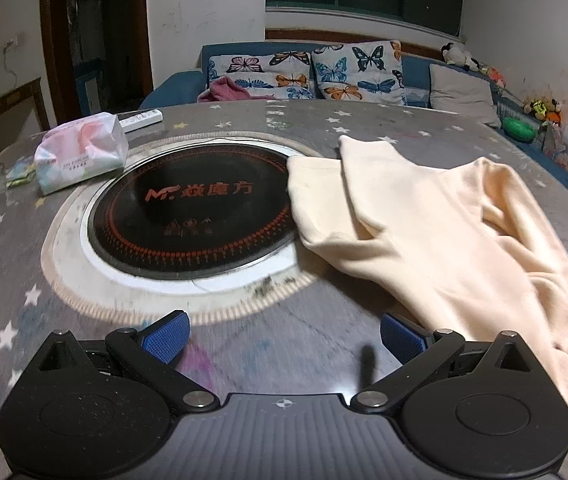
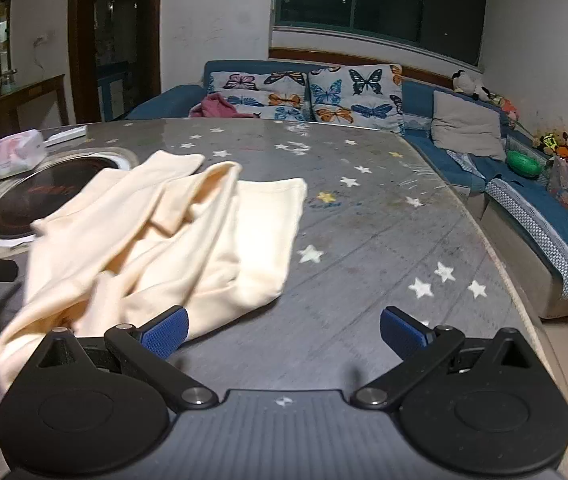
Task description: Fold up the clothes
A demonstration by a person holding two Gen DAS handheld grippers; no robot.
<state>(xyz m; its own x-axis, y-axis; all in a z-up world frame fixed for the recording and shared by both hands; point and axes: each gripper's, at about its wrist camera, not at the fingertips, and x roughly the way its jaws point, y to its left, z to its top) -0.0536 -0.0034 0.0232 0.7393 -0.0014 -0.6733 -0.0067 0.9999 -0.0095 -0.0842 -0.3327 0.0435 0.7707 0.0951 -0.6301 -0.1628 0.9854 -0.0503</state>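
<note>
both grippers' fingers apart, left gripper (image 1: pixel 284 338), right gripper (image 2: pixel 284 332), cream garment (image 2: pixel 172 236) crumpled on table (image 2: pixel 363 240)

Grey star-print table (image 2: pixel 363 240): cream garment (image 2: pixel 172 236), tissue pack (image 1: pixel 82 152), remote (image 1: pixel 142 119).

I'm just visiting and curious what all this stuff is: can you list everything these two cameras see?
Garment: one, cream, crumpled on the table, one edge over the cooktop.
Table: one, grey with stars.
Cooktop: one, black, round, set into the table.
Tissue pack: one, white and pink, far left of the table.
Remote: one, white, behind the tissue pack.
Sofa: one, blue, behind the table.
Butterfly cushions: two, on the sofa.
Left gripper: open, empty.
Right gripper: open, empty.
</note>
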